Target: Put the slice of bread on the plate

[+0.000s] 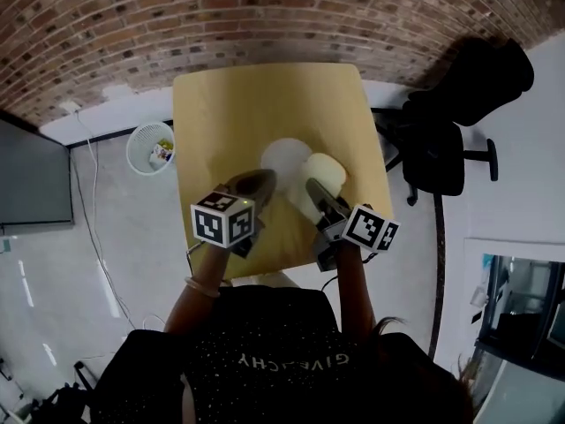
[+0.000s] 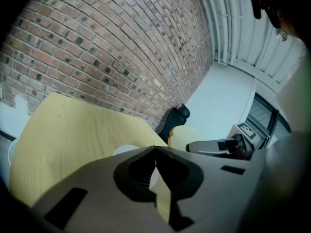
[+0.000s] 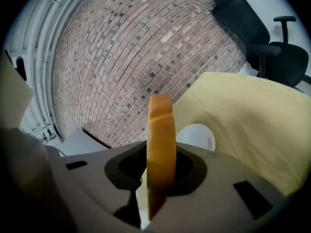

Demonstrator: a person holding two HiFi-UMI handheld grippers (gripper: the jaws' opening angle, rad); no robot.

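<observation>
Table (image 1: 231, 104): pale yellow top, brick wall (image 1: 177, 16) behind its far edge. White plate (image 1: 281, 155) lies near the middle of the table, slightly toward the near edge, with nothing on it.

Right gripper (image 1: 313, 186): jaws clamped on the slice of bread (image 1: 327, 171). In the right gripper view the slice (image 3: 161, 130) stands on edge between the jaws, crust up, rising well above the jaw tips. The plate (image 3: 200, 136) shows just beyond it and to its right. In the head view the slice overlaps the plate's right rim, on the side toward the table's right edge. It is held in the gripper and does not lie flat on the plate.

Left gripper (image 1: 262, 178): jaws closed tip to tip, nothing between them, as its own view shows (image 2: 155, 150). It is over the table just on the near-left side of the plate (image 2: 124, 150). From that view the bread (image 2: 187, 135) and the right gripper are visible to the right.

Off the table: black office chair (image 1: 437, 153) past the right edge, white wire bin (image 1: 148, 147) on the floor past the left edge.
</observation>
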